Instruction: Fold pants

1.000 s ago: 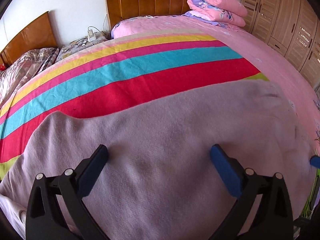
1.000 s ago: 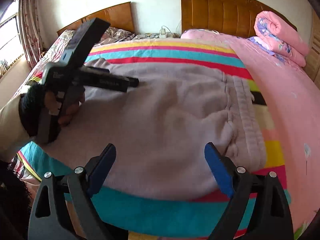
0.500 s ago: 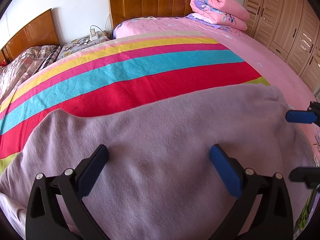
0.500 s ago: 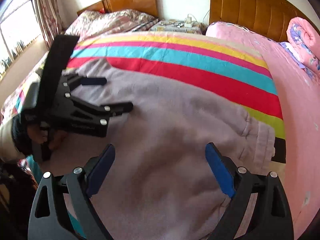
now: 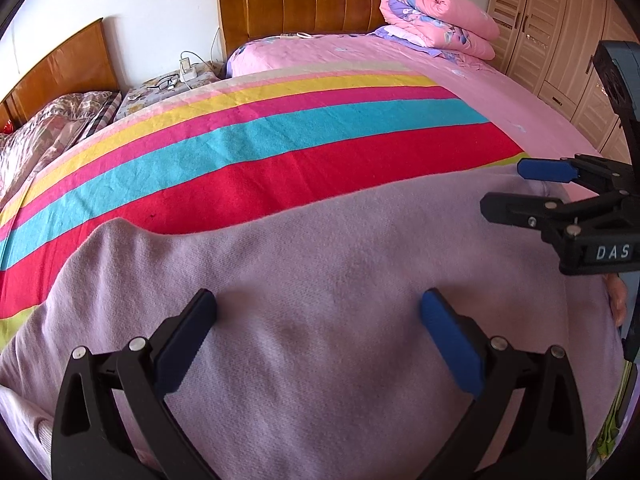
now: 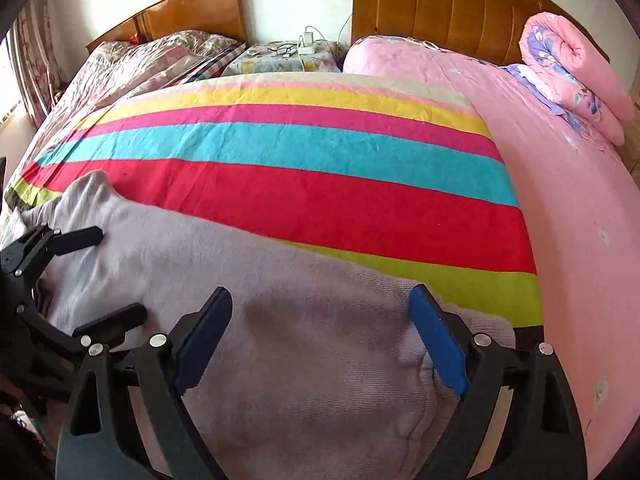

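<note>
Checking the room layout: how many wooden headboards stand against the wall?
2: a tall headboard behind the pink-sheeted bed, right of the nightstand, and a lower headboard left of it. Others may sit outside the view.

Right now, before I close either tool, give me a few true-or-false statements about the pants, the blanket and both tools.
1. The pants are lilac and lie flat on the striped blanket. True.
2. The left tool is clamped on a fold of cloth. False: its jaws stand wide apart above the pants, nothing between the pads.
3. The right tool is open over the pants. True.
4. The rolled pink quilt lies on top of the pants. False: it sits far off by the headboard.
5. The blanket is plain white. False: it has yellow, pink, blue, red and green stripes.
</note>
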A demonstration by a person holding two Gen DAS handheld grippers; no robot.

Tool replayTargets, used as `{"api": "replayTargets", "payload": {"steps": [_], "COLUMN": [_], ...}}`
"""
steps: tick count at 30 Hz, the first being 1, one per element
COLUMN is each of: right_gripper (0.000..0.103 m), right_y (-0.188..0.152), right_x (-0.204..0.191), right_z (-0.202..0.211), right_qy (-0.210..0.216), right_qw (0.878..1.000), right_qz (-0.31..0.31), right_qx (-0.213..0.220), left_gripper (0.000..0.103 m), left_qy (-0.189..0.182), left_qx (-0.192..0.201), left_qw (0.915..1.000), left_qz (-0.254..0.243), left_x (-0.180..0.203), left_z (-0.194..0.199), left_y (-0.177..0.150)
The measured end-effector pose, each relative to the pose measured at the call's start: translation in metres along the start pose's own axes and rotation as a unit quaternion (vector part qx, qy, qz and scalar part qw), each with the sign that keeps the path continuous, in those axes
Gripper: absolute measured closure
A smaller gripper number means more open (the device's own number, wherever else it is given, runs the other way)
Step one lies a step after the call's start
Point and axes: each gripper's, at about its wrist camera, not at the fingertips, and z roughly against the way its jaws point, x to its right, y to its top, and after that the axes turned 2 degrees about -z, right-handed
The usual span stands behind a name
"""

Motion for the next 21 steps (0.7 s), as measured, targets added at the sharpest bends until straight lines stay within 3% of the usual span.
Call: {"api": "replayTargets", "payload": {"steps": [3,5,7,10,11,14,17,21], "right_gripper": [0.016,0.015,0.014,0.014,0.014,0.014,0.014,0.014], "right_y": [-0.003,-0.006,-0.012,-0.026,-0.031,-0.045,-0.052,-0.035], "right_x": [0.001,-0.002,-0.003,-0.005,-0.008,-0.025,-0.053,-0.108], "right_z": [0.014,0.034,0.056,0.081,0.087,0.097,0.092,0.068], "right_qy": [-0.007,-0.021,-0.014,-0.012,-0.005,0.024,0.061,0.110], "right_qw": [1.000,0.999,0.998,0.998,0.998,0.998,0.997,0.992], "right_qz": [-0.017,-0.018,-0.021,-0.021,-0.019,-0.009,0.010,0.054], "right_qx": [0.023,0.041,0.055,0.065,0.066,0.065,0.053,0.037], "left_gripper": [0.001,0.002,0.001,0.001,0.001,0.002,0.002,0.002], "left_qy": [-0.006,-0.034,-0.073,-0.031,-0.016,0.001,-0.011,0.036], "left_qx": [-0.013,-0.036,-0.007,0.061,0.063,0.022,0.018,0.022], "left_qw": [0.9999,0.9985,0.9963,0.9974,0.9977,0.9982,0.9961,0.9910], "left_qz": [-0.004,0.023,0.045,0.022,0.019,0.055,0.085,0.127], "left_x": [-0.001,-0.010,-0.025,-0.055,-0.070,-0.126,-0.173,-0.219], "left_z": [0.001,0.013,0.045,0.089,0.094,0.091,0.106,0.129], "left_y": [0.002,0.008,0.016,0.028,0.027,0.007,-0.029,-0.073]}}
